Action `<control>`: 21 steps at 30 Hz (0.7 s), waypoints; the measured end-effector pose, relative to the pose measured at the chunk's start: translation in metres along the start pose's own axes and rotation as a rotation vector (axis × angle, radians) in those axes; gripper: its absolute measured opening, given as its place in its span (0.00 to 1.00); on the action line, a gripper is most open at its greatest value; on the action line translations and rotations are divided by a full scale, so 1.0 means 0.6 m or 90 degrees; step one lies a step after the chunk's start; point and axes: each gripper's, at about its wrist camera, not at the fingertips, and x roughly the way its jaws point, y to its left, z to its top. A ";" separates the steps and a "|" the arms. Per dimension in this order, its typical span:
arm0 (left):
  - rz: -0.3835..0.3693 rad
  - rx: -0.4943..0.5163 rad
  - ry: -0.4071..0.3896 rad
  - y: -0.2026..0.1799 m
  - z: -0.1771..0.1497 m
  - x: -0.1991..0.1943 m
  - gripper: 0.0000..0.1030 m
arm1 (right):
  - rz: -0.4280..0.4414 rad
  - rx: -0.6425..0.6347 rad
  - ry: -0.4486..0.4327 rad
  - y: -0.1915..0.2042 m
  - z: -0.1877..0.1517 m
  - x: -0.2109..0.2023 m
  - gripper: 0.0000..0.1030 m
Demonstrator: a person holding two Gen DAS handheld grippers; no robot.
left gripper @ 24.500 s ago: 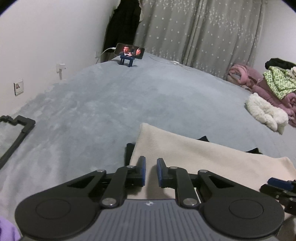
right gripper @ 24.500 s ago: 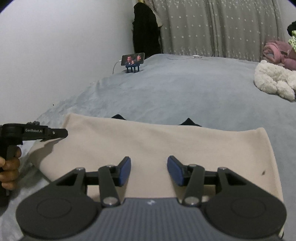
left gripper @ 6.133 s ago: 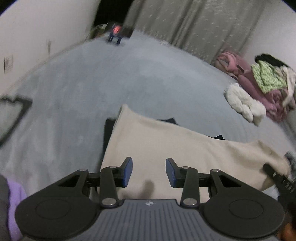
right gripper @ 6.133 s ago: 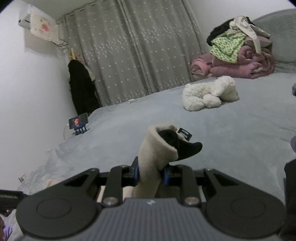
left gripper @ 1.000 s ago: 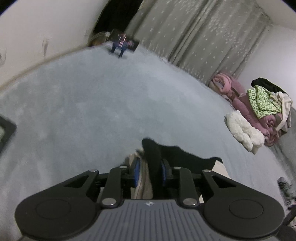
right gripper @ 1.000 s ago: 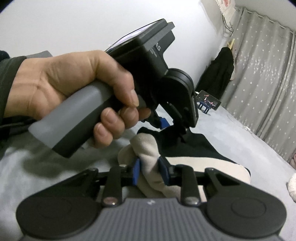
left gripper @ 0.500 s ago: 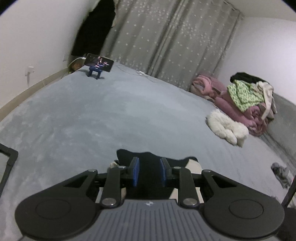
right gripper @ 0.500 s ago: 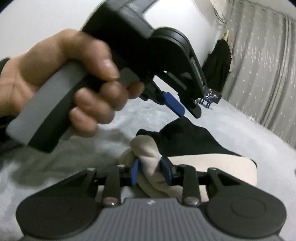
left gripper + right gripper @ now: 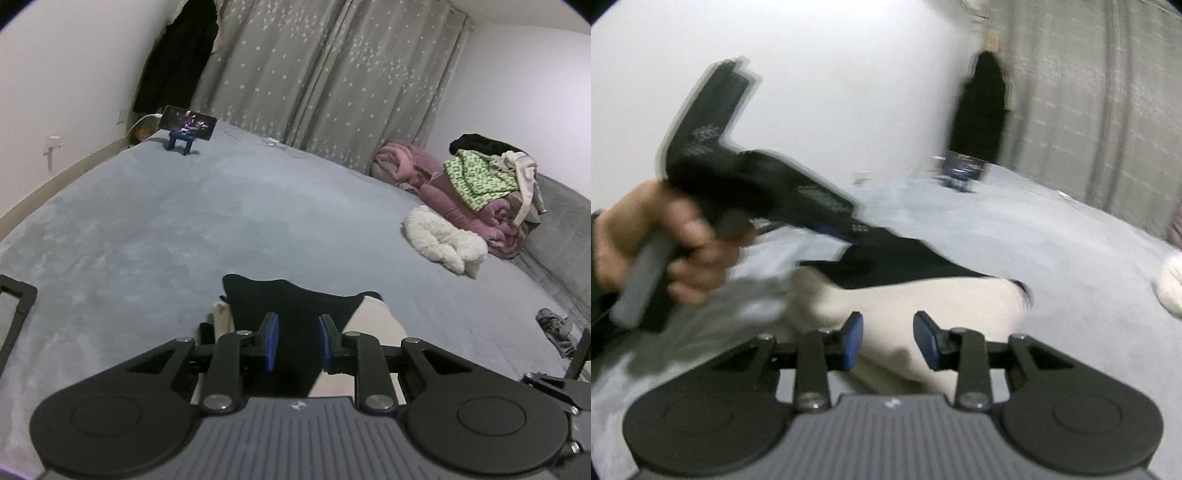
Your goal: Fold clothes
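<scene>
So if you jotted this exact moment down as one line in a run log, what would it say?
task: fold clothes | left gripper: jaws on garment's black part | right gripper: off the cloth, jaws closing | beige-and-black garment: folded on grey bed

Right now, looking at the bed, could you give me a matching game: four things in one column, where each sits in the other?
Things:
1. phone
2. white fluffy thing
3. green patterned garment
4. beige and black garment

Places:
A. lying on the bed, right beside the pink bedding
B. nearest the camera
C. propped on a blue stand at the far edge
D. on top of the pink pile

Pairs: 1-C, 2-A, 3-D, 4-B
</scene>
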 end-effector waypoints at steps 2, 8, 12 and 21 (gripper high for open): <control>-0.004 0.005 0.008 -0.006 -0.008 0.001 0.21 | -0.018 0.035 0.001 -0.021 -0.001 -0.002 0.31; 0.053 0.034 0.051 -0.016 -0.035 0.023 0.21 | -0.018 0.045 0.055 -0.021 -0.011 0.022 0.30; 0.066 0.015 0.057 -0.004 -0.036 0.025 0.16 | -0.018 0.056 0.085 -0.032 -0.018 0.030 0.30; 0.077 0.009 0.064 0.007 -0.044 0.033 0.12 | -0.016 0.066 0.109 -0.023 -0.023 0.058 0.30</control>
